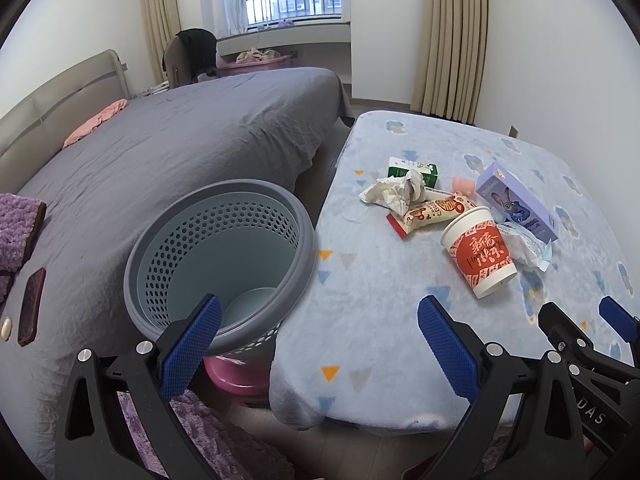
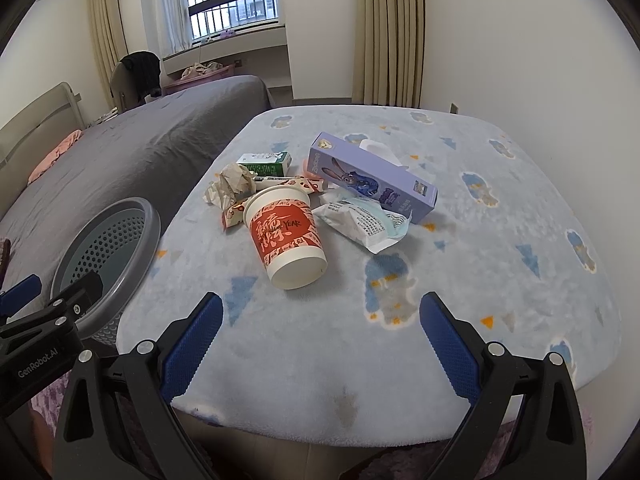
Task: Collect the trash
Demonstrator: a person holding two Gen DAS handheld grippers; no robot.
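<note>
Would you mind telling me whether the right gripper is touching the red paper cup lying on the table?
Apart. The right wrist view shows the right gripper open, with a clear stretch of blue blanket between its fingertips and the red paper cup.

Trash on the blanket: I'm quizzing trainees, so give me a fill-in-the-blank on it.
1. The cup lies on its ____.
2. The bin stands between the table and the ____.
3. Both grippers, left and right, are ____.
4. The purple box shows a cartoon ____.

Answers: side; bed; open; rabbit
</note>
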